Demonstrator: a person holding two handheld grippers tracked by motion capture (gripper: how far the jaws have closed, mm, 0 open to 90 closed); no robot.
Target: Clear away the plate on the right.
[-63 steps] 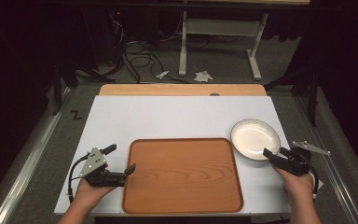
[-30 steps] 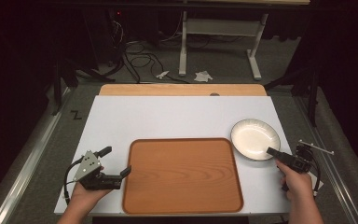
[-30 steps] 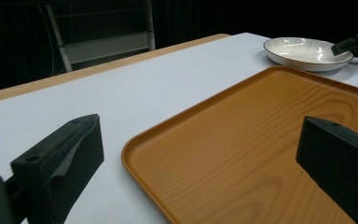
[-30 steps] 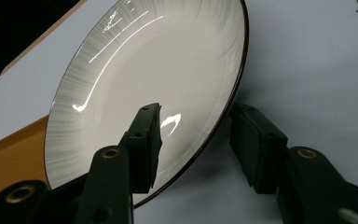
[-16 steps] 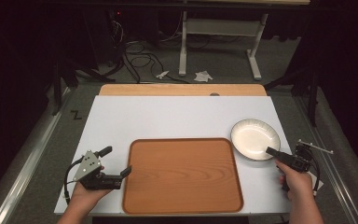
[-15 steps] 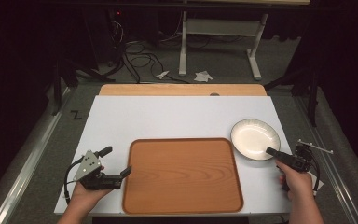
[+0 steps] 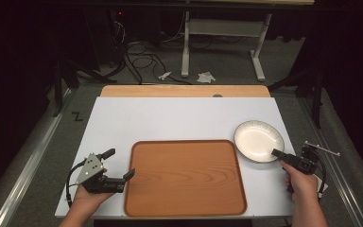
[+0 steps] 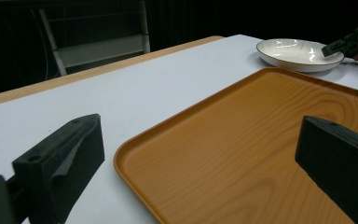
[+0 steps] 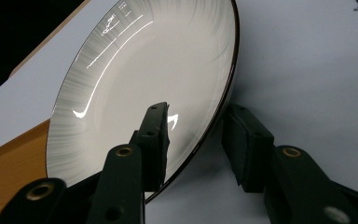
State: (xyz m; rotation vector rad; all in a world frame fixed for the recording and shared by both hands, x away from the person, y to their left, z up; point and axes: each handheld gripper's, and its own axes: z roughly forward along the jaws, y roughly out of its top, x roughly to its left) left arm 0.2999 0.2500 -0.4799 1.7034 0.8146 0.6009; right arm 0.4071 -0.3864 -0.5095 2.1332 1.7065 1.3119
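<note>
A white shallow plate (image 7: pixel 257 139) (image 9: pixel 135 70) sits on the white table, just right of the wooden tray (image 7: pixel 184 175). My right gripper (image 7: pixel 280 154) (image 9: pixel 196 114) straddles the plate's near rim, one jaw inside the bowl and the other outside it. Its jaws have just been closing with the rim between them, and a gap still shows at the inner pad. My left gripper (image 7: pixel 119 163) (image 8: pixel 200 168) stands open at the tray's (image 8: pixel 242 140) left front corner, holding nothing. The left gripper view shows the plate (image 8: pixel 293 49) and the right gripper (image 8: pixel 335 46) far off.
The white table top (image 7: pixel 170 118) stretches beyond the tray, with a wooden strip (image 7: pixel 184 91) along its far edge. Past that are dark floor, cables and a table frame (image 7: pixel 222 28). A corner of the tray (image 9: pixel 9 149) shows left of the plate.
Over two seconds my right gripper moved left to the plate's rim and now stays there. My left gripper shifted slightly toward the table's front and then kept still.
</note>
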